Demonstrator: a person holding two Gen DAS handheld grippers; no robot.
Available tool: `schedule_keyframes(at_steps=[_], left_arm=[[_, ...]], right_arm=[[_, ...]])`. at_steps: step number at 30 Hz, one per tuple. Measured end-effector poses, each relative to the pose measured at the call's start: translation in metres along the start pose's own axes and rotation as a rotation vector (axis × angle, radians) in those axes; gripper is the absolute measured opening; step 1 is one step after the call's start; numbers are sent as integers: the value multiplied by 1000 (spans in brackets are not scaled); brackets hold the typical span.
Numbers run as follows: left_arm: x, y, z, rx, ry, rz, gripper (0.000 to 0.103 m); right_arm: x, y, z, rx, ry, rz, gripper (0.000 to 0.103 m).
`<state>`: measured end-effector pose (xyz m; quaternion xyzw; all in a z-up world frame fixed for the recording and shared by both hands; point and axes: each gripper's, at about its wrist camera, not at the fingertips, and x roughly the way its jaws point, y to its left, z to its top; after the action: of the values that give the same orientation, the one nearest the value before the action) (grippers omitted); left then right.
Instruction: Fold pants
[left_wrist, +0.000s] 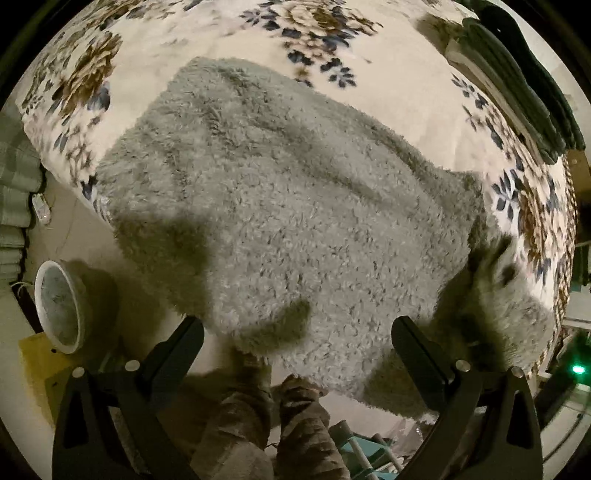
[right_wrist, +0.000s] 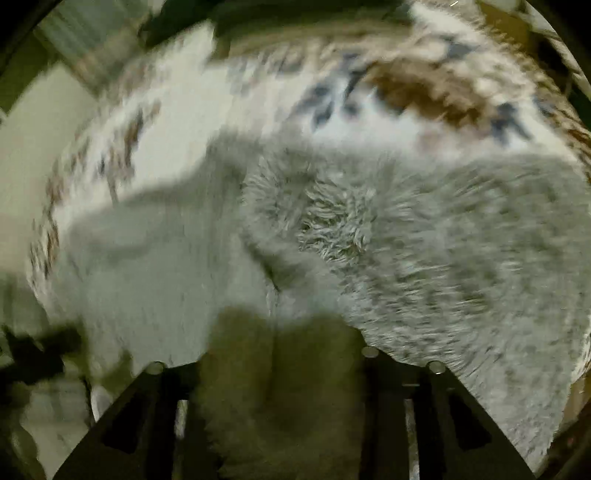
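Grey fluffy pants (left_wrist: 280, 206) lie folded on a floral bedspread (left_wrist: 388, 74), their near part hanging over the bed's edge. My left gripper (left_wrist: 295, 332) is open and empty, held above the near edge of the pants. In the right wrist view the image is blurred; my right gripper (right_wrist: 280, 369) is shut on a thick fold of the pants (right_wrist: 406, 240), which fills the space between its fingers (right_wrist: 373, 406). That held part also shows at the lower right of the left wrist view (left_wrist: 498, 302).
A white round bin (left_wrist: 61, 306) stands on the floor at the lower left. Dark folded clothes (left_wrist: 524, 85) lie at the far right of the bed. The person's legs (left_wrist: 266, 424) are below the left gripper. A curtain (left_wrist: 16, 199) hangs at the left.
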<state>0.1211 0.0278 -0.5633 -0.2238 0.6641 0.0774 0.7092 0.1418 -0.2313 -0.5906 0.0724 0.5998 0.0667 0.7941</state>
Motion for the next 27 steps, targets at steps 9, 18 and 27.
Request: schedule_keyframes(at_steps=[9,18,27], left_arm=[[-9,-69,19,145,-27,-125,103],[21,-168,4,390,-1,-138,101],[65,-215,-12,567,17,-126,4]], right_arm=[[-84,-74,-19,212,-35,161,93],[-107,-201,-48,517,-17,-32,93],[-95,-226,-46,560,-14,-81,93]])
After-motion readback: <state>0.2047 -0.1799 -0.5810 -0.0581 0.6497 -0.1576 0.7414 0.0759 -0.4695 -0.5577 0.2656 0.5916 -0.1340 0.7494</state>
